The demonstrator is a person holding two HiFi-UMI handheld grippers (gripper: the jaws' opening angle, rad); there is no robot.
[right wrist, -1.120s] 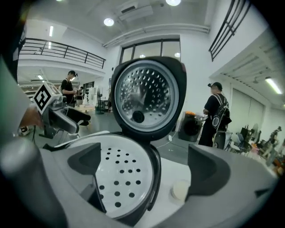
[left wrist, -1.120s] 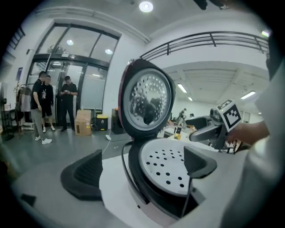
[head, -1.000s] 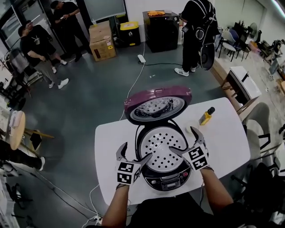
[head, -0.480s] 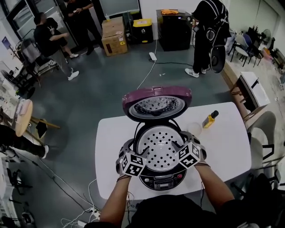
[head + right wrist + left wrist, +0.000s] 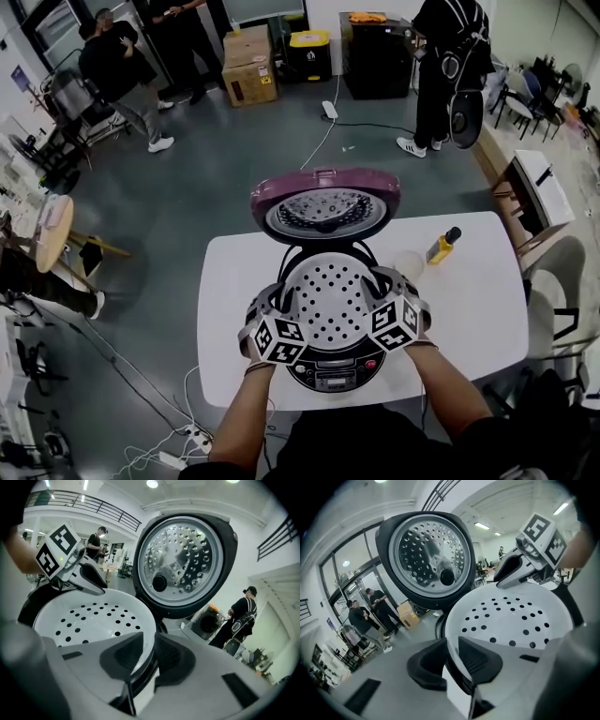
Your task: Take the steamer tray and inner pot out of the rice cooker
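The rice cooker (image 5: 330, 373) stands open on the white table (image 5: 473, 309), its purple lid (image 5: 324, 201) tilted up at the back. The white perforated steamer tray (image 5: 330, 298) sits in its mouth. My left gripper (image 5: 272, 307) straddles the tray's left rim, one jaw inside and one outside. In the left gripper view (image 5: 452, 654) the jaws are closing and the pads press on the thin rim (image 5: 451, 634). My right gripper (image 5: 386, 289) does the same on the right rim, and in the right gripper view (image 5: 149, 653) its closing jaws pinch the rim (image 5: 150, 639). The inner pot is hidden under the tray.
A yellow bottle (image 5: 437, 246) and a small pale round object (image 5: 409, 265) stand on the table right of the cooker. Several people (image 5: 448, 66) stand on the grey floor beyond, with cardboard boxes (image 5: 248, 64) and a cable (image 5: 323, 141).
Both grippers came in from wide open at the tray's front to its left and right rim, rolled, and their jaws narrowed onto the rim.
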